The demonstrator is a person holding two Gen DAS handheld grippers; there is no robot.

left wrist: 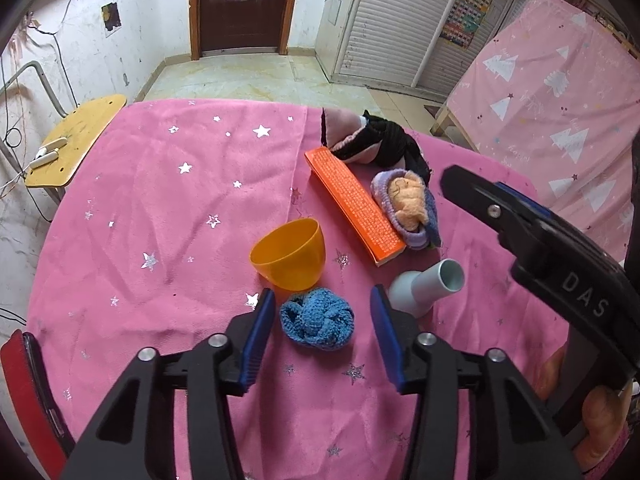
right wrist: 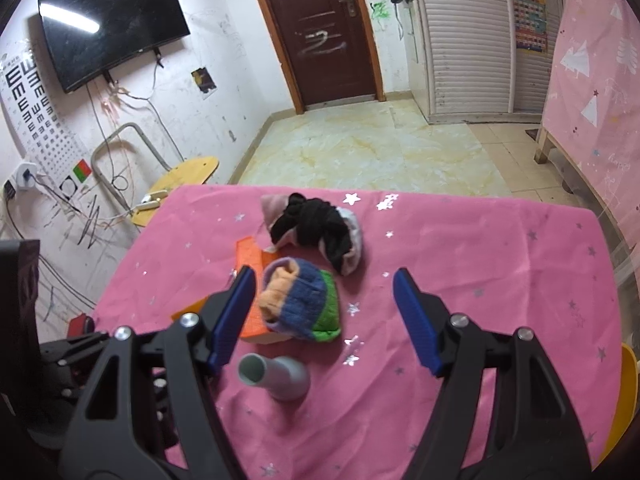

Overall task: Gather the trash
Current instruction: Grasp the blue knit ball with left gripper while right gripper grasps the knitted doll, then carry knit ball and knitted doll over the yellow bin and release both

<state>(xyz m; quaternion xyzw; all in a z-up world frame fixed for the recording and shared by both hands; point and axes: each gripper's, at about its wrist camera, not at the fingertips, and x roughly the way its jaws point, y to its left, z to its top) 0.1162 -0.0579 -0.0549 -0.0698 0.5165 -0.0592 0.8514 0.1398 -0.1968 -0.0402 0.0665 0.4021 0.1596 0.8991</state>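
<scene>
So the bench (left wrist: 168,208) has a pink starry cloth over it and a bunch of stuff sitting toward 1 side. The left gripper (left wrist: 323,322) hangs over a blue knit ball (left wrist: 317,323), angled down at it. The ball sits right between the 2 blue pads, but there's a visible gap on both sides, so the fingers (left wrist: 262,320) are spread around it and not pinching anything.

Just past the ball is an orange cup (left wrist: 289,254), upright, close to the ball but I can't tell if they touch. To the right of the ball a grey funnel (left wrist: 424,286) lies on its side, mouth pointing up and away. Behind those is a long orange box (left wrist: 354,204) lying flat, with a rolled sock bundle (left wrist: 406,208) (purple, orange, blue, green) tucked against its right edge. Further back there's a black and pink pile (left wrist: 372,140) of fabric at the far end of the box.

The right gripper (right wrist: 324,316) hovers over the sock bundle and funnel area, its fingers (right wrist: 414,318) wide apart with nothing in them. In the left view its black body pokes in from the right, a hand (left wrist: 604,416) under it.

Yellow chair (left wrist: 76,140) sits off the bench's far left corner.
</scene>
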